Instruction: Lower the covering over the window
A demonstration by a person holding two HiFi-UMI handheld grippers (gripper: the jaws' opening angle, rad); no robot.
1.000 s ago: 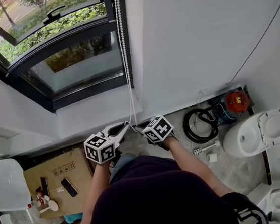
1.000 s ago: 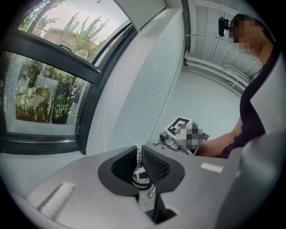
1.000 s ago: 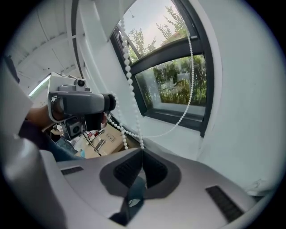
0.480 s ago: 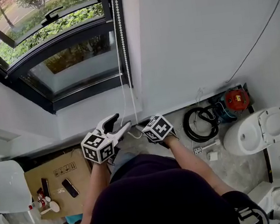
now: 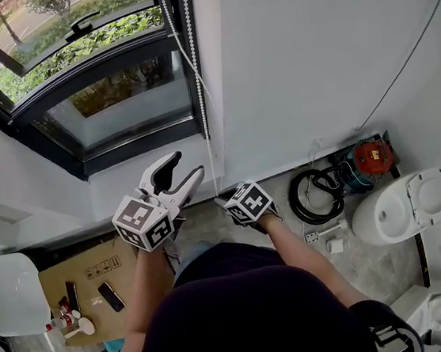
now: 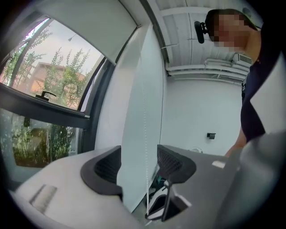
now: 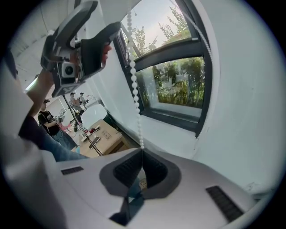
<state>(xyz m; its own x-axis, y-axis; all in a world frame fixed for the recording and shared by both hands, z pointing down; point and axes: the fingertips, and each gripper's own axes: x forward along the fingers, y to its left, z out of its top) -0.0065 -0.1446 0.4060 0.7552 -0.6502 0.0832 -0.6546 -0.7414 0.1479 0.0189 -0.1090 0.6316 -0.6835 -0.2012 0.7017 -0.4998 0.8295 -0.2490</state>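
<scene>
The white bead chain (image 5: 196,71) hangs in two strands down the right edge of the one window (image 5: 116,104), small round beads strung close together. You hold two tongs. Your right gripper (image 5: 220,201), below the window, is clamped on one strand. Your left gripper (image 5: 183,166), just beside it, stands wide open, its pads pressing nothing.

Glossy white plastic bead chain (image 7: 134,85); matt dark window frame (image 5: 136,142); smooth painted wall (image 5: 309,57); brown cardboard box (image 5: 89,271).
</scene>
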